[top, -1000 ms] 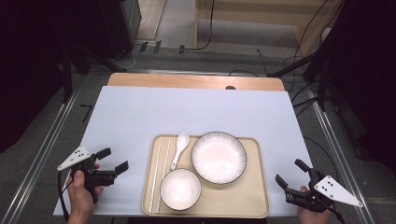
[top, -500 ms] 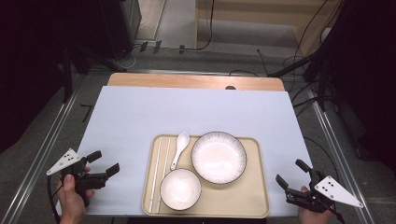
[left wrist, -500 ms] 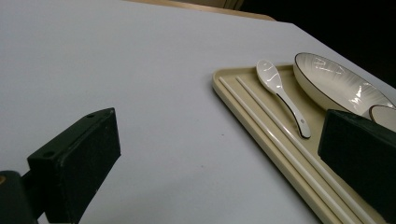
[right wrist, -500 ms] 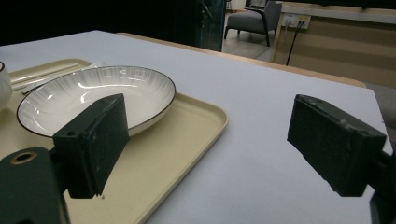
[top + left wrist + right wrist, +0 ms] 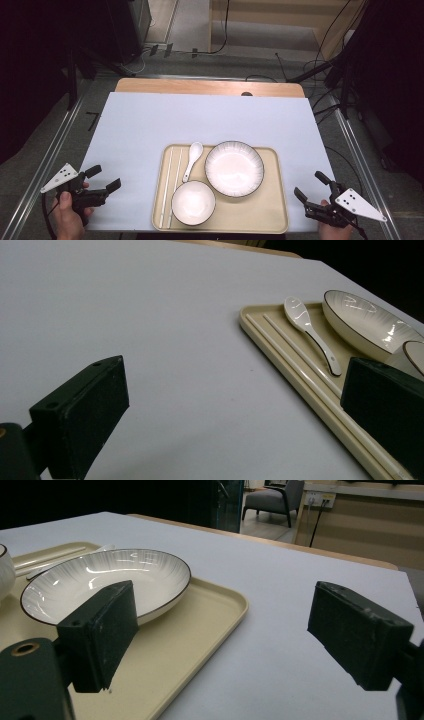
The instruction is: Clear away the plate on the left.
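Change on the left side only. Pulled the left hand-held gripper [image 5: 106, 177] back and out toward the near left corner of the worktop [image 5: 200, 120], farther from the tray [image 5: 265, 212] than a moment before. Kept its jaws wide open, with nothing between them. Left the right hand-held gripper [image 5: 309, 184] where it was, near the right edge of the tray, jaws wide open too and holding nothing.

Touched nothing on the tray. Found the tray at the near middle of the worktop, with the chopsticks [image 5: 167, 185] along its left side, the spoon [image 5: 192, 159] just beside them, the small bowl [image 5: 193, 202] at the near side and the plate [image 5: 234, 168] behind it to the right. Shifted none of these.

Looked like a step back, not a reach. Probably meant no grab had begun yet. Would likely need to bring the left side in again to get to the chopsticks or the spoon.
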The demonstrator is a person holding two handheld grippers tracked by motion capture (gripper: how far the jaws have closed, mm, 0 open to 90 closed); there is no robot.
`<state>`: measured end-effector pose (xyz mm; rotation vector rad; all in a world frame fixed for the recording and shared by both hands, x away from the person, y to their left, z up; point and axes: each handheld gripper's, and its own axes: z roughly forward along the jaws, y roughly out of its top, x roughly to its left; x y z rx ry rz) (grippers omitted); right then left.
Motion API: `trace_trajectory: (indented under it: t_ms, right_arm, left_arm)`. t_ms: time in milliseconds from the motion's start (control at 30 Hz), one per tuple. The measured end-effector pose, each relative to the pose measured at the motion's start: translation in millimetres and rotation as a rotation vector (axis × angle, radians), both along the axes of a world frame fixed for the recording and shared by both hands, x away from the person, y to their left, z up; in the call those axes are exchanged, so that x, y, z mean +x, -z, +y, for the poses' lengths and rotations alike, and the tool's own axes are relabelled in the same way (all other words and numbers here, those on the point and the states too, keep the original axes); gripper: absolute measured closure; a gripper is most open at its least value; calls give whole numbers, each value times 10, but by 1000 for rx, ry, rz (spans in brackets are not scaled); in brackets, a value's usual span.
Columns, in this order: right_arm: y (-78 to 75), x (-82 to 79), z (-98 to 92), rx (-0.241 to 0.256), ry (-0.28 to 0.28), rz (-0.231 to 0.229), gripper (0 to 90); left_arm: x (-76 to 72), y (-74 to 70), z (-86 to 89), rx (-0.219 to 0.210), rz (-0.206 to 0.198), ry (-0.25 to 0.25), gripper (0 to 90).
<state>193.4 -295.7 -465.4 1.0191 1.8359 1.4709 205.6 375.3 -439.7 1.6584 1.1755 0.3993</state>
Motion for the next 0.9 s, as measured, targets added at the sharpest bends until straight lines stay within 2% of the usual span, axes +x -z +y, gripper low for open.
trace_trajectory:
  t_ms: [400, 900]
  right_arm:
    - [12, -38, -34, 8, 23, -8, 130]
    - [19, -44, -62, 10, 31, -3, 131]
  left_arm:
    - [-89, 31, 143, -6, 2, -27, 0]
    - [-106, 54, 234, -28, 3, -53, 0]
